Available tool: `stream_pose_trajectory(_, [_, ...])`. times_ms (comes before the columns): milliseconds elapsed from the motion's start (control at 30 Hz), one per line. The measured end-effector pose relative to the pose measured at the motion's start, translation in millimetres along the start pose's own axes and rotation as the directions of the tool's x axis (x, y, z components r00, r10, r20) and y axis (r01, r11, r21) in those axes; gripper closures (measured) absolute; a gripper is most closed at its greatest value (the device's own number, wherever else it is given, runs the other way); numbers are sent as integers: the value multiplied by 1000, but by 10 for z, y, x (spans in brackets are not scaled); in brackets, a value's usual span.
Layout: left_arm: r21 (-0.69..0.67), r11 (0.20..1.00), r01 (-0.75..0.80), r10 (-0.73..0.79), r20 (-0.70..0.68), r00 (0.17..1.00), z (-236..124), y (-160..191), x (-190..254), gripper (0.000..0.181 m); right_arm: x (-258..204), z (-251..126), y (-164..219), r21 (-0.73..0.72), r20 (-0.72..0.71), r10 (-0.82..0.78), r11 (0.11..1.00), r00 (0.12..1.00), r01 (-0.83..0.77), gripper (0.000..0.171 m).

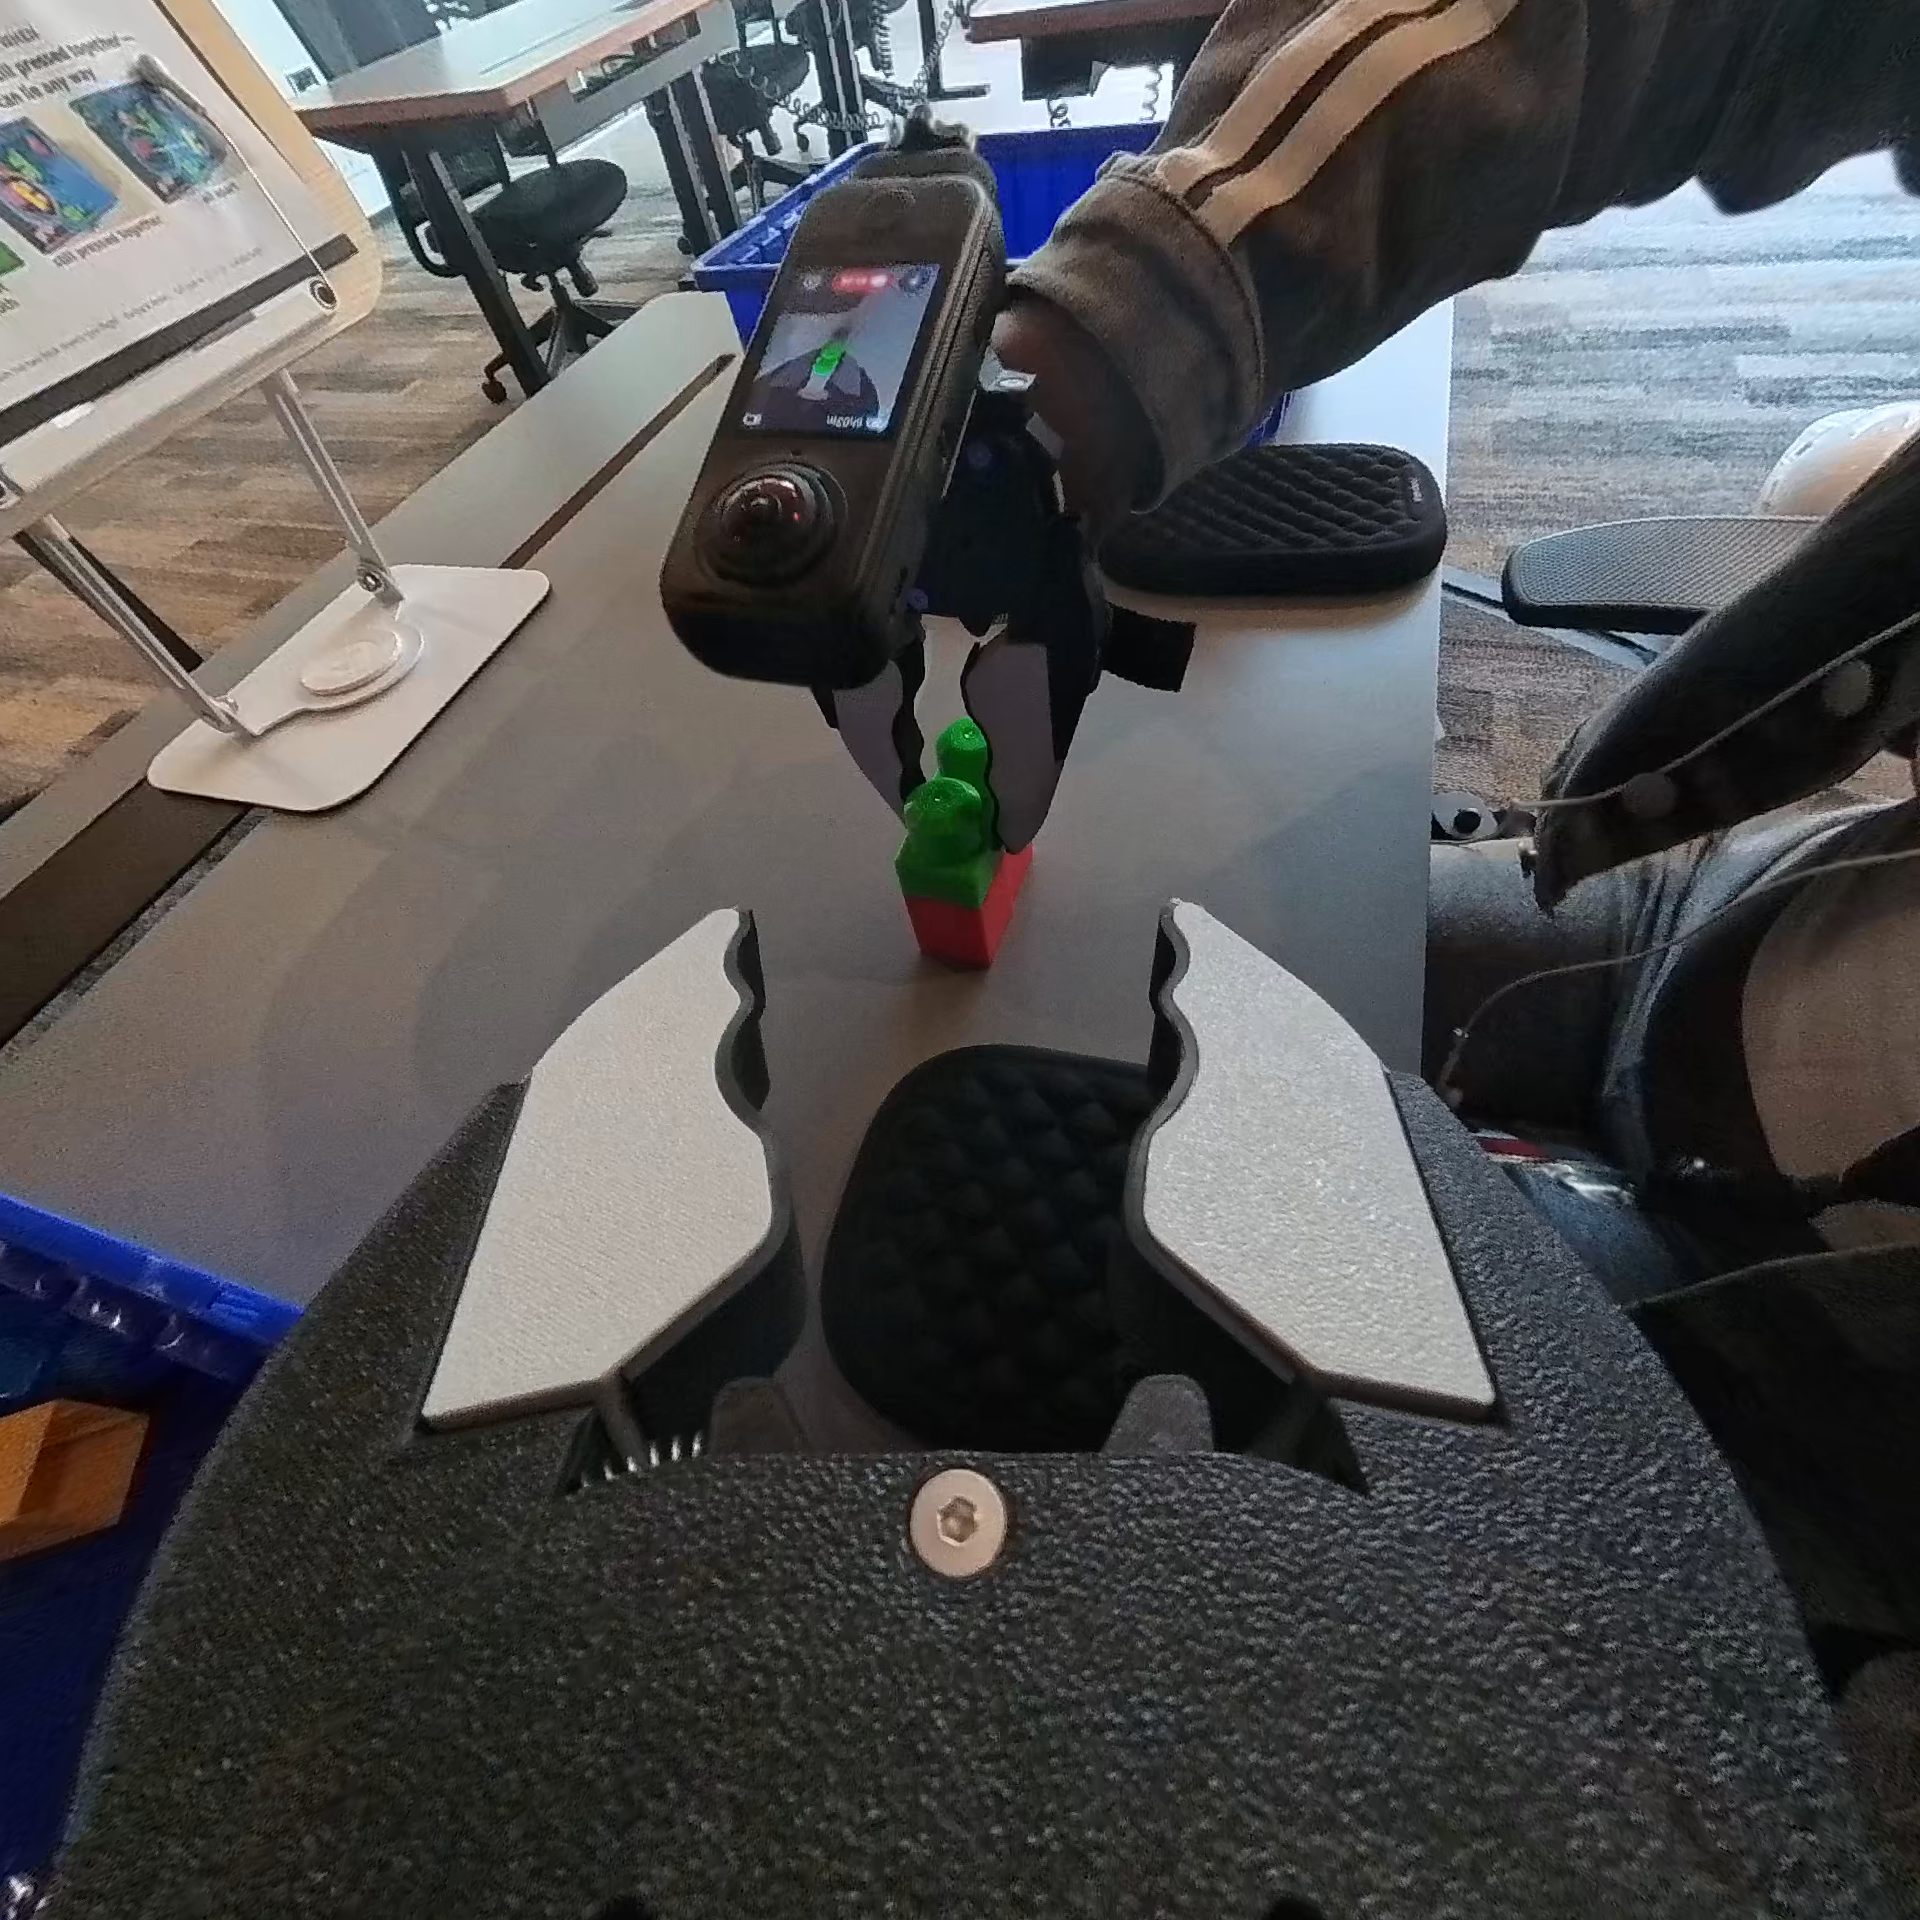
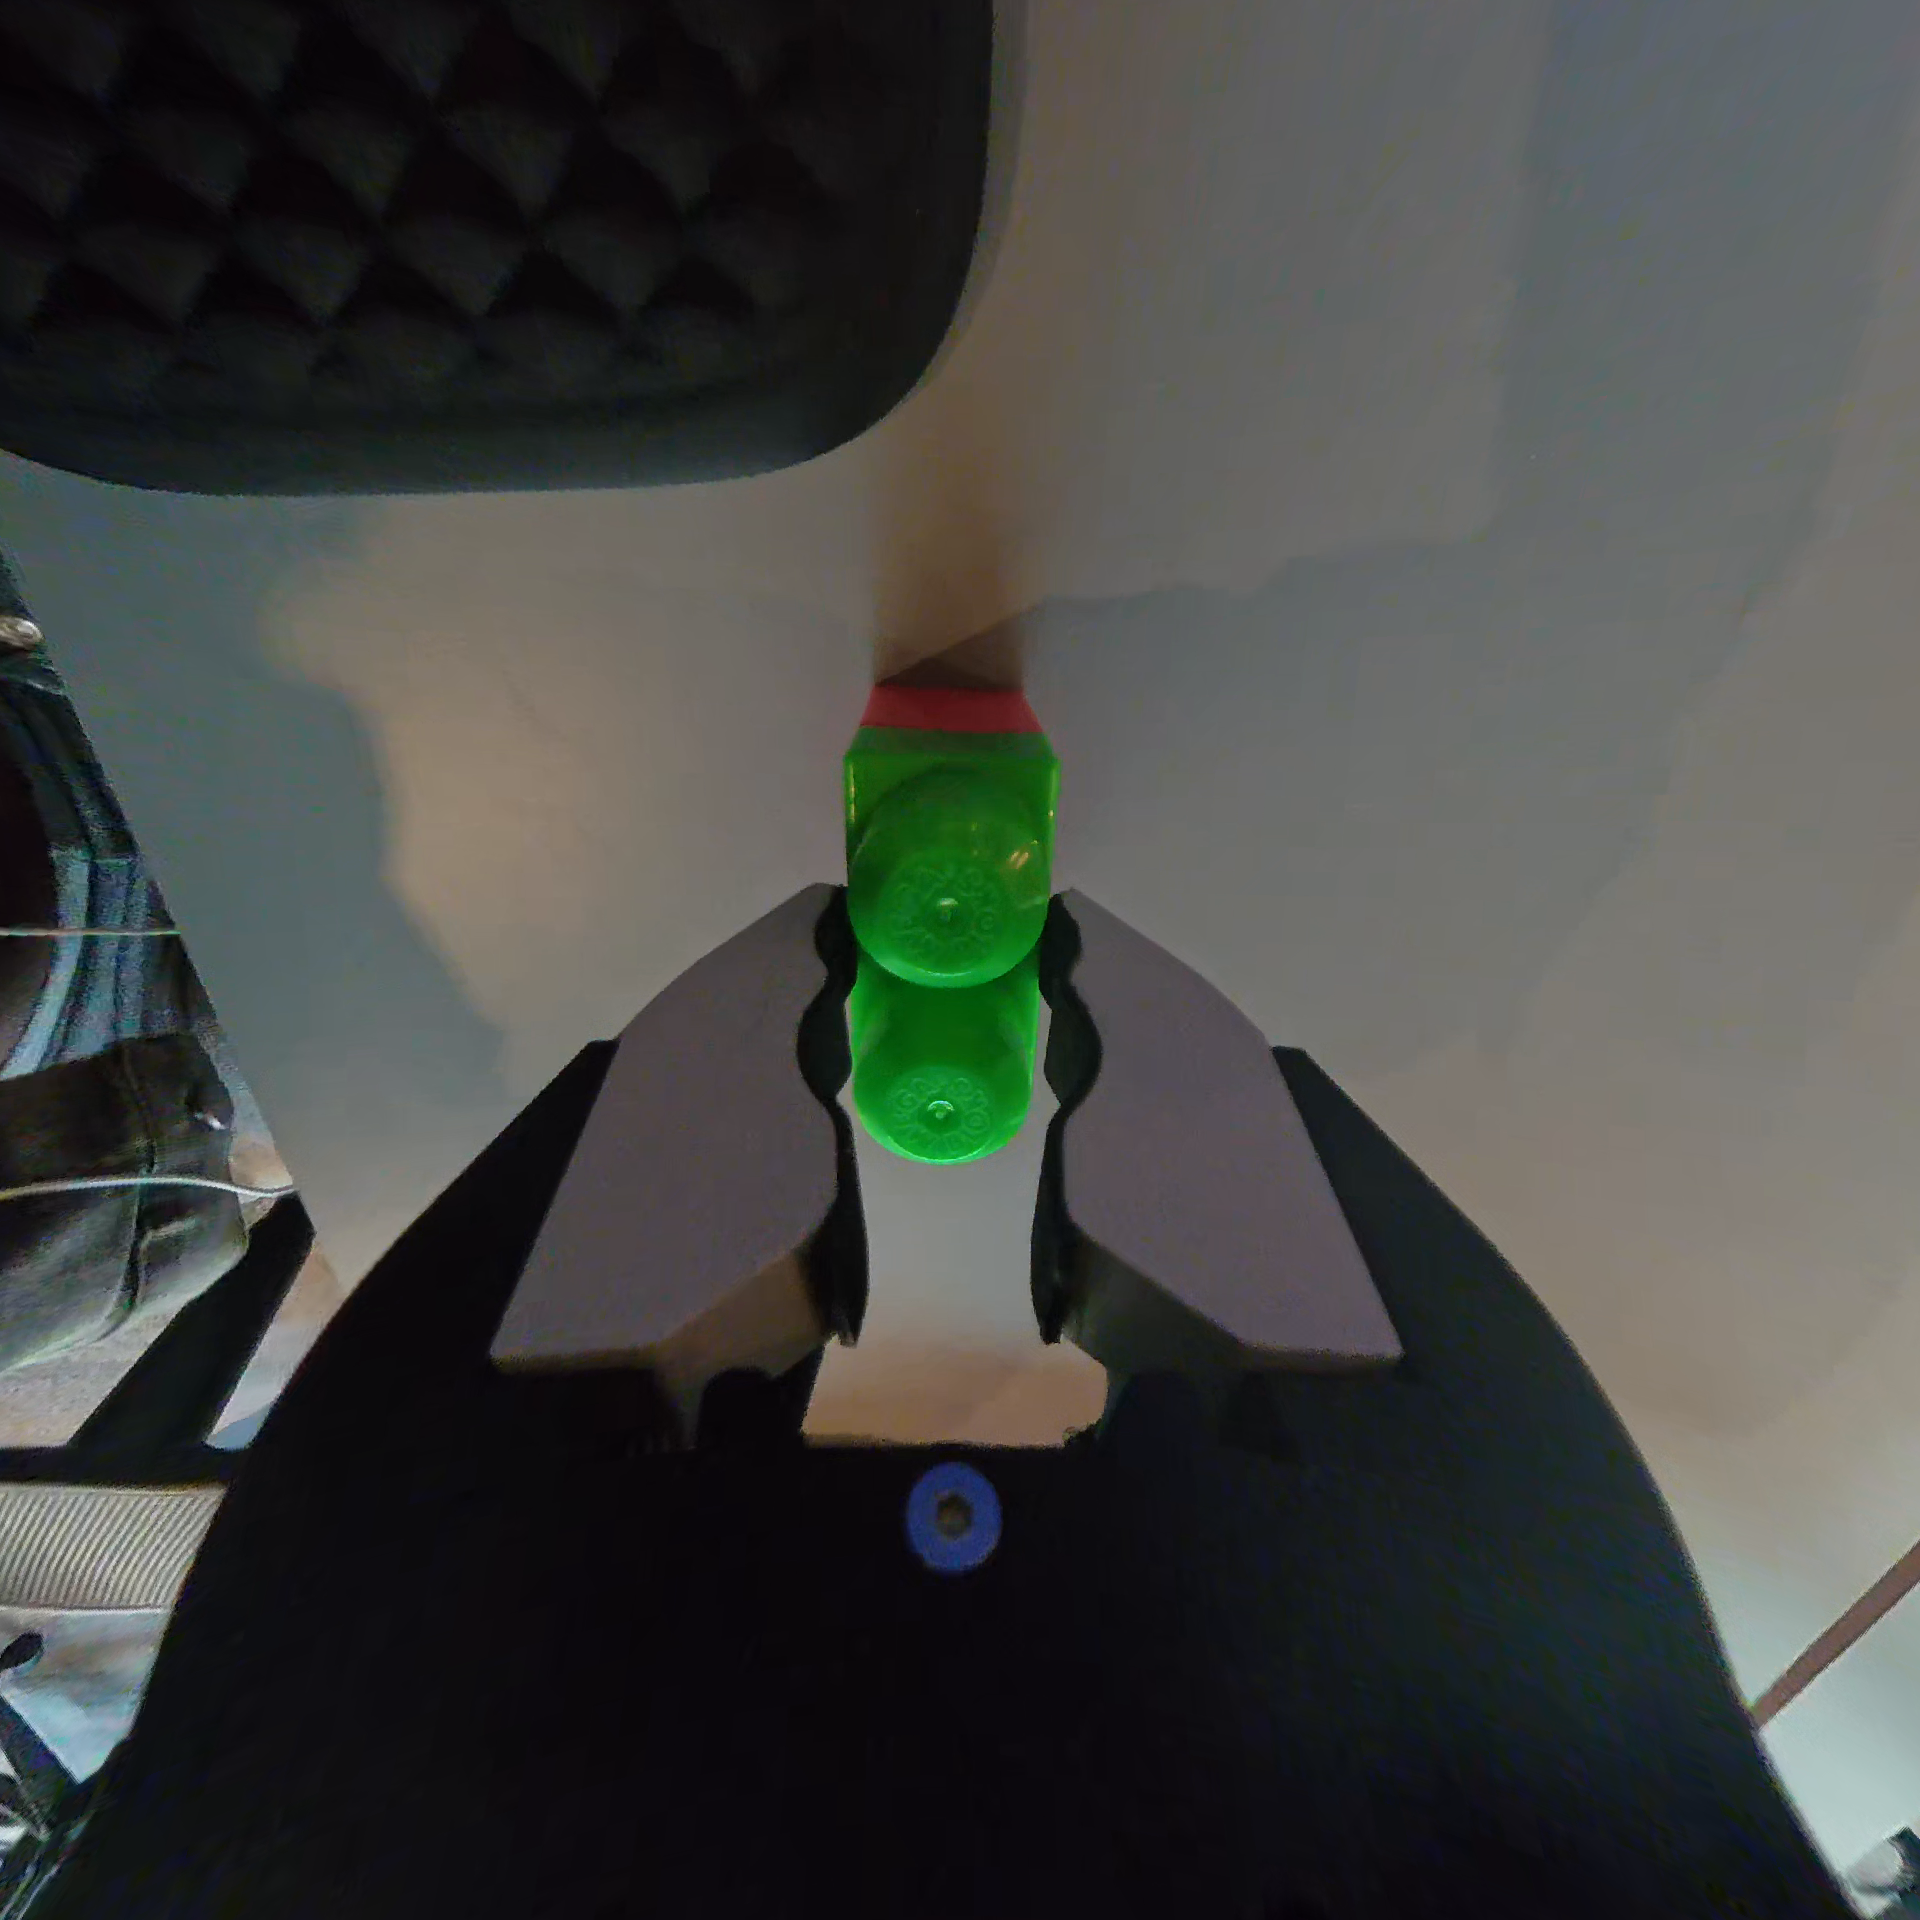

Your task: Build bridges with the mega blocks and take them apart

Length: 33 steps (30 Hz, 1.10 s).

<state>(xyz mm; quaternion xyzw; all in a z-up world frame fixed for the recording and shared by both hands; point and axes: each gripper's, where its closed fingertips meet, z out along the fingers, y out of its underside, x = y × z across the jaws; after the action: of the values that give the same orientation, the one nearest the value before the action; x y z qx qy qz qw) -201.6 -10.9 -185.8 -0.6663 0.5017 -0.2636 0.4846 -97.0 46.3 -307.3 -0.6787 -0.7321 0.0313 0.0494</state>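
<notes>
Nearest, at 6 o'clock in the left wrist view: left gripper [image 1: 956, 997], spread wide, empty, above a quilted black pad [image 1: 977, 1236]. Beyond, at 12 o'clock on the smooth grey table [image 1: 416, 987]: right gripper [image 2: 948, 914] clamped around a glossy green block [image 2: 943, 997] with two round studs, seated on a matte red block [image 1: 961, 914]. Bridge barely started, judging by one pillar only; span, second pillar and dismantling left.

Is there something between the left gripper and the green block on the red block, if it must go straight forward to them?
Nothing visible blocks it. Bare table lies between the open left gripper and the green block on the red block. The right gripper already closes on the green block from above.
</notes>
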Motion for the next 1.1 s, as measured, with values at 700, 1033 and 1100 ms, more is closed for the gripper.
stream_pose_trajectory(700, [14, 1000, 1, -1, 30, 1000, 41, -35, -51, 108, 632, -1342, 1539, 81, -156, 442, 897, 883, -434, 137])
stream_pose_trajectory(1033, [13, 1000, 4, -5, 72, 997, 142, -58, -118, 108, 1066, -1839, 3604, 56, -233, 837, 520, 495, -852, 136])
stream_pose_trajectory(1100, [5, 1000, 3, -3, 89, 996, 165, -71, -130, 107, 1141, -1815, 3938, 56, -238, 882, 431, 407, -901, 137])
